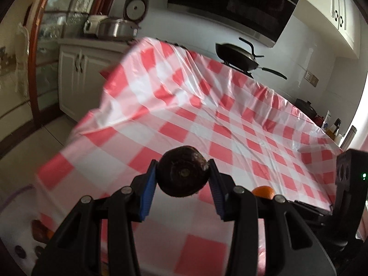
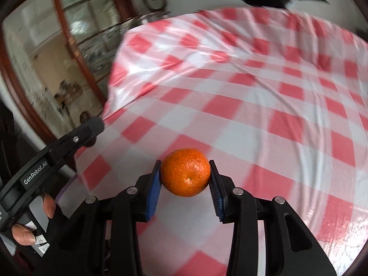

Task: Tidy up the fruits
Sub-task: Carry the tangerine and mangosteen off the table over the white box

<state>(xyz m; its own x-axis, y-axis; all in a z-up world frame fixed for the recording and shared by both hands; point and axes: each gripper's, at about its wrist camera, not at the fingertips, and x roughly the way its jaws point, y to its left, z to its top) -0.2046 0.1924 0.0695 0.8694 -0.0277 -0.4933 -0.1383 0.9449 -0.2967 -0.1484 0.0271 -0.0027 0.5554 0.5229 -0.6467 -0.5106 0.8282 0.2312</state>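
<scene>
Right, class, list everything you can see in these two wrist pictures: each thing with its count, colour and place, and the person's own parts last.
Dark fruit: one, brown-purple, clamped between the left gripper's fingers.
Orange: one, orange, clamped between the right gripper's fingers.
Tablecloth: one, red and white checked, wrinkled, covering the surface under both fruits.
Pan: one, black, behind the cloth's far edge.
Metal pot: one, silver, on the white cabinet at far left.
White cabinet: one, white, left of the cloth.
Bottles: a few, mixed colours, at the cloth's right edge.
Left gripper: one, black with blue pads.
Right gripper: one, black with blue pads.
Hand: one, around the left gripper's handle.
</scene>
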